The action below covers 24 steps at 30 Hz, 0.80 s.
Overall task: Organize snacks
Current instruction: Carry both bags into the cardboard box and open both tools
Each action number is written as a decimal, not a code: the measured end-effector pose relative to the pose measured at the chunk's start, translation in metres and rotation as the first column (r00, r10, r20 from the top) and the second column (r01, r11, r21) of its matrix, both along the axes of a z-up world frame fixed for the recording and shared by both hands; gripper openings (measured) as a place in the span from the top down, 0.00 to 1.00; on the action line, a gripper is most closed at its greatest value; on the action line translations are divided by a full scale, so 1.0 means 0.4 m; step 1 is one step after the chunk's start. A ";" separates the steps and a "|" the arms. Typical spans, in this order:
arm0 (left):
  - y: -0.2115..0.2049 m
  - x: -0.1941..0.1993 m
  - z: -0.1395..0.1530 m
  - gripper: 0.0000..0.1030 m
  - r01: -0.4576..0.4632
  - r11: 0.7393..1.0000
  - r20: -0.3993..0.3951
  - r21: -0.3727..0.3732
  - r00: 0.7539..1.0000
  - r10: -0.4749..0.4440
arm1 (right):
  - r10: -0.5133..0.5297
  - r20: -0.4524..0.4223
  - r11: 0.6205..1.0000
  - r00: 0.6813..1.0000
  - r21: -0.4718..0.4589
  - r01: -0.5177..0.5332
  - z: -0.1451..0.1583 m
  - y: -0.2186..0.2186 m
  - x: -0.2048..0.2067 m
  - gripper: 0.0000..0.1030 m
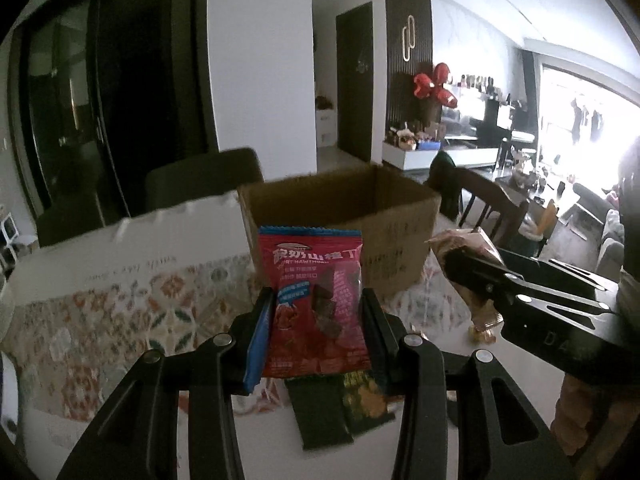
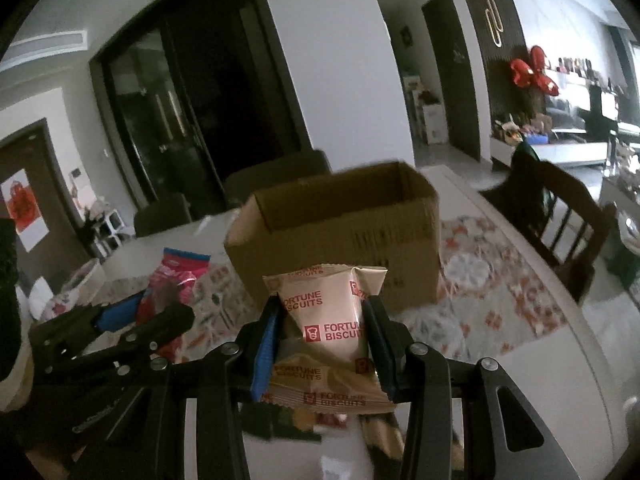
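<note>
Two hand-held grippers above a counter [image 2: 532,344] covered in part by a floral cloth [image 1: 120,312], each carrying one snack. The left gripper [image 1: 318,320] is closed on a red snack packet [image 1: 316,304] with a blue top edge; the packet stands upright between the jaws, pressed from both sides, clear of the counter. In the right wrist view the same gripper appears at lower left, the red packet rising from its tip. The right gripper [image 2: 322,340] is clamped on a beige biscuit packet [image 2: 328,320] printed "FORTUNE BISCUITS", held upright with its crimped top edge uppermost and its lower part bunched below the jaws. In the left wrist view this gripper enters from the right, its packet showing as a brownish wrapper at the tip. An open cardboard box [image 2: 340,248] stands on the cloth just beyond both packets, its top flaps folded away and its inside visible as bare brown walls; what it holds cannot be seen. Dark green packets [image 1: 340,412] lie flat on the counter beneath the left gripper, and a small gold-wrapped sweet [image 1: 486,330] lies near the right gripper. Dark chairs [image 2: 560,216] stand around the counter's far and right sides.
</note>
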<state>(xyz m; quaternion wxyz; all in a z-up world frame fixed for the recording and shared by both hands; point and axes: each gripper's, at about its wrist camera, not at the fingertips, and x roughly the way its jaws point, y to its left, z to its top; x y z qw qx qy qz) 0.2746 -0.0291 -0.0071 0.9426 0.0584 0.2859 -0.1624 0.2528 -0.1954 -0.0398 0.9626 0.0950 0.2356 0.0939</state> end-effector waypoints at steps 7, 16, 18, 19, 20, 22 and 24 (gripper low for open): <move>-0.016 0.108 0.071 0.60 0.015 1.000 0.026 -0.015 1.000 -0.015 | 0.035 0.053 0.999 0.998 -0.034 -0.033 0.087 -0.006 0.084 0.58; -0.047 0.300 0.086 0.59 0.026 0.999 -0.064 -0.031 0.998 -0.028 | 0.053 0.017 0.995 0.998 -0.081 -0.051 0.147 -0.020 0.265 0.58; -0.056 0.332 0.078 0.59 0.022 0.999 -0.089 -0.034 0.996 -0.025 | 0.045 -0.005 0.995 0.999 -0.091 -0.046 0.145 -0.026 0.299 0.58; -0.061 0.345 0.073 0.59 0.023 0.999 -0.098 -0.034 0.995 -0.026 | 0.050 -0.013 0.994 0.999 -0.093 -0.051 0.145 -0.028 0.312 0.58; -0.065 0.361 0.069 0.59 0.025 0.999 -0.106 -0.035 0.994 -0.028 | 0.055 -0.026 0.994 0.998 -0.098 -0.057 0.145 -0.030 0.329 0.58; -0.074 0.392 0.057 0.59 0.029 0.999 -0.129 -0.031 0.991 -0.033 | 0.058 -0.045 0.993 0.997 -0.097 -0.062 0.140 -0.035 0.357 0.58; -0.081 0.405 0.051 0.56 0.020 1.000 -0.136 -0.024 0.990 -0.023 | 0.057 -0.067 0.994 0.996 -0.092 -0.063 0.135 -0.041 0.385 0.58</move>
